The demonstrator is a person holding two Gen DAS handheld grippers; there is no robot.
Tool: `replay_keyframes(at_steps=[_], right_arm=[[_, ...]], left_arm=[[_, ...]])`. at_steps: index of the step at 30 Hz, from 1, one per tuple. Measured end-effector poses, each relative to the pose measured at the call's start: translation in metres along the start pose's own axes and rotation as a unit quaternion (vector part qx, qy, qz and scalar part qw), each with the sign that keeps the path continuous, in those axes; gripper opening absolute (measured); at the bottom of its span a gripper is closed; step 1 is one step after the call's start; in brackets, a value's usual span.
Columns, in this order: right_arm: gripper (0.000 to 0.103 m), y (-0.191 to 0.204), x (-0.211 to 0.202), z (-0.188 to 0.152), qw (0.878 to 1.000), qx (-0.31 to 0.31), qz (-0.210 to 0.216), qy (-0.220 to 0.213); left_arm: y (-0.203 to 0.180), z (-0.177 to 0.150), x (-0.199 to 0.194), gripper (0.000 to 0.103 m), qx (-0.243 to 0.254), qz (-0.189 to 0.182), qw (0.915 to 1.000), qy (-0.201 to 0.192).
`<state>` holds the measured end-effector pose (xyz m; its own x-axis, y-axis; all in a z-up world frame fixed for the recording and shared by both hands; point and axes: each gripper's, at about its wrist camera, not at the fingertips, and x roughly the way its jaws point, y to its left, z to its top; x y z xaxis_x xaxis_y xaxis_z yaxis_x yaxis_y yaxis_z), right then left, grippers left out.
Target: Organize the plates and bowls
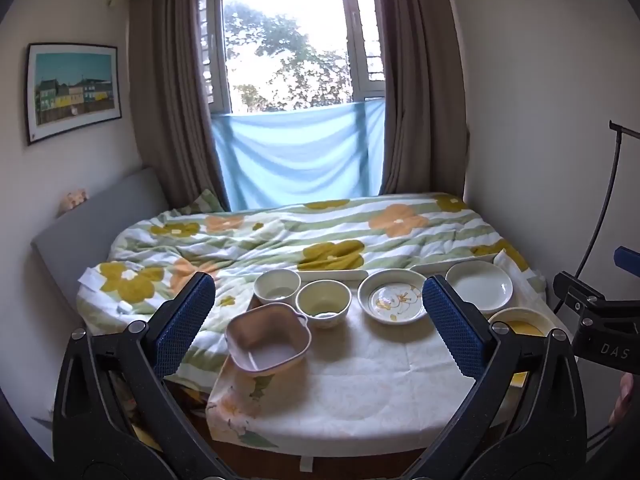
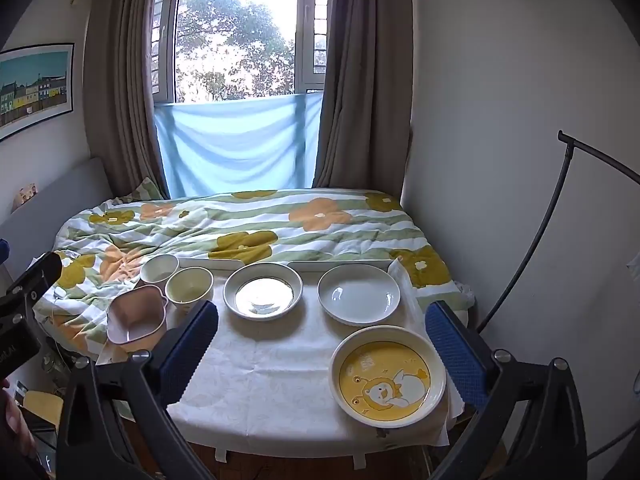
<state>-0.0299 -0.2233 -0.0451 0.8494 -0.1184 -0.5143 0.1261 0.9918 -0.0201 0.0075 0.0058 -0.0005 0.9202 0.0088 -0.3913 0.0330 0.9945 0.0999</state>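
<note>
Start of the job, nothing gathered yet. Left gripper (image 1: pixel 318 316) and right gripper (image 2: pixel 322 340) both wide open, empty.

Nearest, lower right: yellow plate (image 2: pixel 387 376), flat. Lower left: pink bowl (image 2: pixel 136 314), tilted, mouth up. Beyond, mid-frame: white plate (image 2: pixel 359 294), upright. Next move, likely: stacking like with like.

Glossy ceramic plates (image 2: pixel 359 294), matt pink plastic bowl (image 1: pixel 267 338), white cloth table cover (image 2: pixel 264 376).

Plates (image 2: pixel 359 294) and bowls (image 2: pixel 189 288) (unstacked) on table
</note>
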Motion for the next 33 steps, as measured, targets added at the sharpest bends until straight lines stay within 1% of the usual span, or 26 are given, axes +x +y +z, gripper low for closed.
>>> replay_keyframes(at_steps=[11,15,33], right_arm=[[0.103,0.004,0.004,0.0,1.0,-0.001,0.001,0.002],[0.103,0.008,0.007,-0.008,1.0,0.005,0.002,0.006],[0.103,0.009,0.011,-0.004,1.0,0.007,0.003,0.011]], left_arm=[[0.005,-0.001,0.0,0.103,-0.003,-0.003,1.0,0.0],[0.005,0.0,0.002,0.103,-0.003,-0.004,1.0,0.0],[0.008,0.001,0.003,0.103,-0.004,-0.004,1.0,0.002]])
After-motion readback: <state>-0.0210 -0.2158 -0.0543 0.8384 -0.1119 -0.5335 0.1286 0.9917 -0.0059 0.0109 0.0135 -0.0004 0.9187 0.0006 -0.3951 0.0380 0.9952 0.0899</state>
